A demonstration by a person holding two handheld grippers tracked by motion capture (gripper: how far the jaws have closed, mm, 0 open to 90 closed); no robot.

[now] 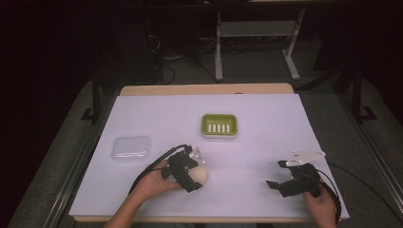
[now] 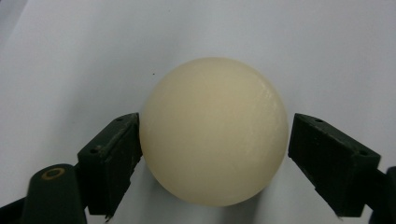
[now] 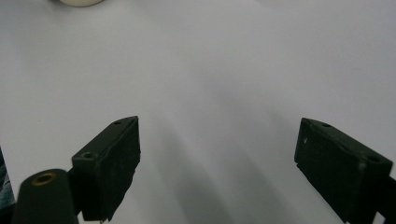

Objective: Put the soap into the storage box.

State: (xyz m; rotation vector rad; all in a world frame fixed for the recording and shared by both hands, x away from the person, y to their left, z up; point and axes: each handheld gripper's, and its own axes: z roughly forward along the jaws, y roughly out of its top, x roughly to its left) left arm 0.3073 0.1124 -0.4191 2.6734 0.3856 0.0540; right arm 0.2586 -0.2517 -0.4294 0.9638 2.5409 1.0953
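Nearest to the person, at the bottom edge of the high view, 2 forearms come in and are cut off by the frame. The left gripper (image 1: 194,178) is held low over the white sheet (image 1: 266,123) that covers the table, and a cream ball (image 1: 198,175) lies on the sheet between its jaws. From above, the black body of this gripper hides the near part of the ball. In the left gripper view the ball (image 2: 214,131) sits in the middle; one jaw touches its side or almost touches it, and a thin gap shows between the other jaw and the ball. So the pads do not yet press on it from both sides, and the jaws are open around the ball. The bottom of the ball lies in its own shadow.

The right gripper (image 1: 277,175) is well apart, at the right side of the sheet, and its jaws stand wide with nothing between them. In the right gripper view only a small slice of the ball (image 3: 78,2) shows, cut by the top edge.

Farther away, a clear lid (image 1: 130,149) lies at the left; it is pale and hard to make out. Beyond it, near the middle, stands a green soap dish (image 1: 219,125). The room behind the table is dark.
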